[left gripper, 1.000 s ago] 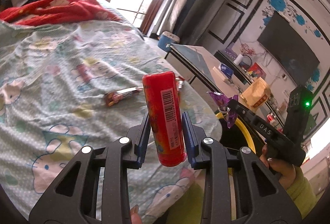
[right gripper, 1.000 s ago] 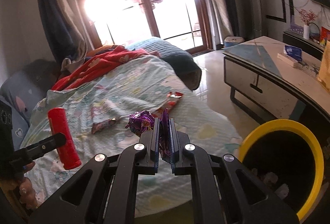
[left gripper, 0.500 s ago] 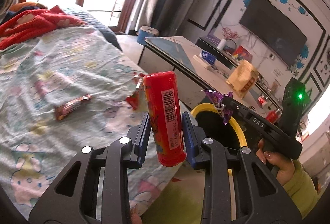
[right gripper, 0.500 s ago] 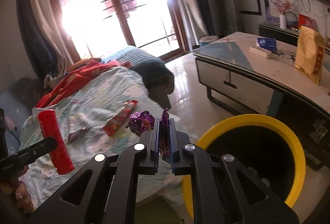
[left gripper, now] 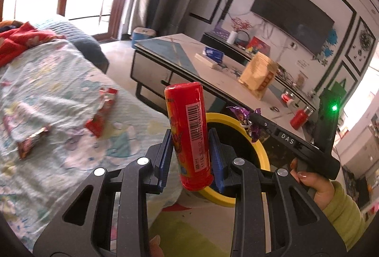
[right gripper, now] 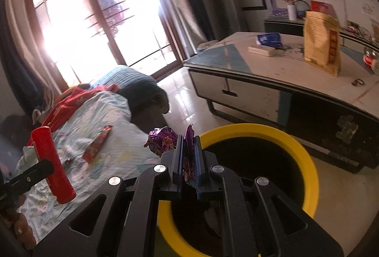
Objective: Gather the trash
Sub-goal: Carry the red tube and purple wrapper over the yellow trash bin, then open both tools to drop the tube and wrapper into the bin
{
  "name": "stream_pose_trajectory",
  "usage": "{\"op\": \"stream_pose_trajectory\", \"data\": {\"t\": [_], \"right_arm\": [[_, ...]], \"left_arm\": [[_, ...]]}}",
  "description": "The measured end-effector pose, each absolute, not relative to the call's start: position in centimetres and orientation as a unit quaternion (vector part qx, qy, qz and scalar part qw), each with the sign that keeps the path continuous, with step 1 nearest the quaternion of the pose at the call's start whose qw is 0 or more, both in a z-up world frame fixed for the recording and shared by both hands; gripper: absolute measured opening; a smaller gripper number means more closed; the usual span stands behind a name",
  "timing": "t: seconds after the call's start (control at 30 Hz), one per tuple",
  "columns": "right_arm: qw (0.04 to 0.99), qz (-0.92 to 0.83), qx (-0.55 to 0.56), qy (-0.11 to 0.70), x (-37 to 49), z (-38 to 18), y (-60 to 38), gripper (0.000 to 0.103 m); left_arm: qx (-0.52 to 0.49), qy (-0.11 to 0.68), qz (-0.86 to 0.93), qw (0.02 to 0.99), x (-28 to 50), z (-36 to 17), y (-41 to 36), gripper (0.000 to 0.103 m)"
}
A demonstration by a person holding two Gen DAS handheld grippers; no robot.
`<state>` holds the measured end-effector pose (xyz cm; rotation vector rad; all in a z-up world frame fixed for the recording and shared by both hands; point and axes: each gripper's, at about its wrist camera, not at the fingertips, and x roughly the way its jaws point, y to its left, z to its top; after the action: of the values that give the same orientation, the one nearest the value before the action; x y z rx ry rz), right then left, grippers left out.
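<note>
Left wrist view: lying on the patterned bedsheet [left gripper: 59, 96] at far left, a brown wrapper [left gripper: 33, 142] and a red wrapper [left gripper: 103, 112]. Clamping the red tube [left gripper: 189, 136] upright at centre, the left gripper [left gripper: 189, 157]. Just behind, showing the yellow-rimmed bin [left gripper: 258, 145]. At right, pinching the purple wrapper [left gripper: 244, 118] above the bin's far rim, the right gripper [left gripper: 248, 120], jaws clenched tight on it.

Left gripper [left gripper: 189, 157] jaws clamping red tube [left gripper: 189, 136], yellow-rimmed bin [left gripper: 258, 152] just behind
</note>
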<state>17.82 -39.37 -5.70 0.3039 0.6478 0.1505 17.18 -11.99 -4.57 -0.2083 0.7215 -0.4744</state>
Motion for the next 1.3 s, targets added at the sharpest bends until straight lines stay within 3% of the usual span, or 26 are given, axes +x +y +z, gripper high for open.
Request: {"op": "stream_pose_trajectory", "data": {"t": [0.8, 1.03, 1.1, 1.13, 1.27, 1.3], "right_arm": [[0.9, 0.008, 0.241, 0.364, 16.5, -10.7, -48.1, 0.009], [0.893, 0.016, 0.252, 0.372, 16.8, -11.0, -48.3, 0.013], [0.893, 0.015, 0.255, 0.37, 16.8, -10.9, -48.5, 0.022], [0.894, 0.014, 0.257, 0.368, 16.7, -10.8, -48.5, 0.028], [0.895, 0.008, 0.262, 0.361, 16.5, -10.5, -48.9, 0.034], [0.895, 0.007, 0.262, 0.36, 16.5, -10.4, -49.0, 0.037]], "left_arm": [[-0.053, 0.397, -0.306, 0.864, 20.1, -9.2, -21.7, 0.024], [-0.052, 0.416, -0.31, 0.853, 21.2, -10.7, -23.3, 0.024], [-0.056, 0.421, -0.311, 0.851, 21.4, -10.9, -23.3, 0.024], [-0.059, 0.424, -0.313, 0.847, 21.6, -11.0, -23.4, 0.028], [-0.065, 0.422, -0.319, 0.846, 21.6, -10.9, -23.7, 0.052], [-0.064, 0.42, -0.318, 0.847, 21.4, -10.9, -23.6, 0.053]]}}
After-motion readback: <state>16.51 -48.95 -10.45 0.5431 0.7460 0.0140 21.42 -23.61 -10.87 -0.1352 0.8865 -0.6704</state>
